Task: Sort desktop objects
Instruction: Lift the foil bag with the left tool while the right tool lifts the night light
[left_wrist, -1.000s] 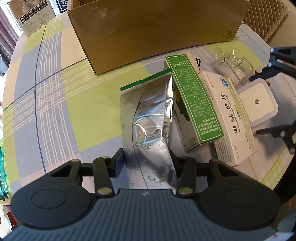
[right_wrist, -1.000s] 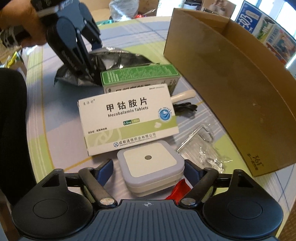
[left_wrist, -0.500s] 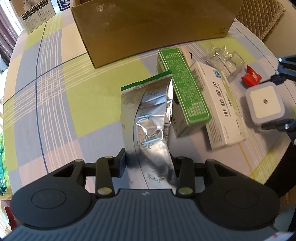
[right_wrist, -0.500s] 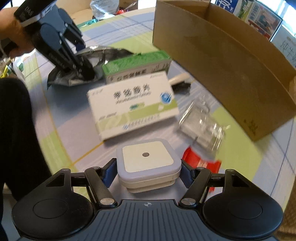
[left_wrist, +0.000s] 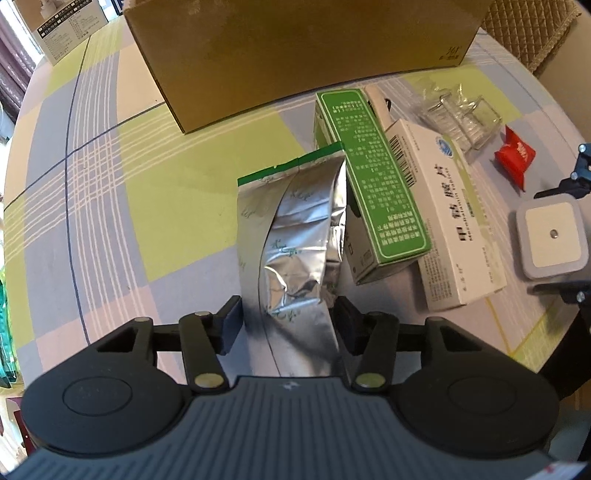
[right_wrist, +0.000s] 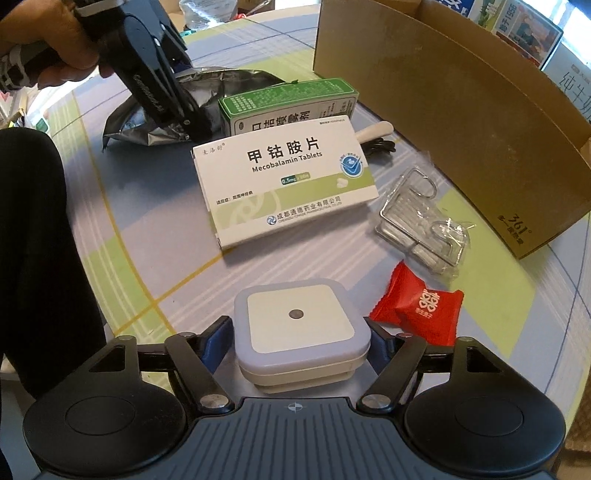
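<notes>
From the left wrist view, the left gripper (left_wrist: 288, 317) has its jaws closed on the near end of a silver foil pouch (left_wrist: 295, 236), which juts forward over the checked tablecloth (left_wrist: 96, 192); whether its far end is clear of the cloth is hard to judge from this angle. Just beside the pouch, a green medicine box (left_wrist: 373, 181) leans on a white tablet box (left_wrist: 443, 206). Beyond them stands the large cardboard box (left_wrist: 295, 51), presumably where the sorted things go; its inside is hidden here. A clear plastic packet (left_wrist: 458, 114) and a red candy (left_wrist: 515, 157) lie near the right edge of the picture, and a white square device (left_wrist: 550, 236) sits between the right gripper's fingers.

In the right wrist view, the right gripper (right_wrist: 299, 343) is clamped on the white square device (right_wrist: 299, 325), fingers pressed to both its sides, just above or on the cloth. The red candy (right_wrist: 421, 310) lies just beside it, the clear plastic packet (right_wrist: 421, 218) further on, and the white tablet box (right_wrist: 284, 181) and green medicine box (right_wrist: 288, 103) in the middle. A small white-handled item (right_wrist: 373, 133) pokes out behind the tablet box. The left gripper (right_wrist: 188, 122), held in a hand (right_wrist: 66, 44), pinches the foil pouch (right_wrist: 207, 85). The cardboard box (right_wrist: 443, 103) shows bare inner walls along the part in view.

The sorting looks barely begun: two things are gripped but neither is in the box, and at least five others remain on the table.
</notes>
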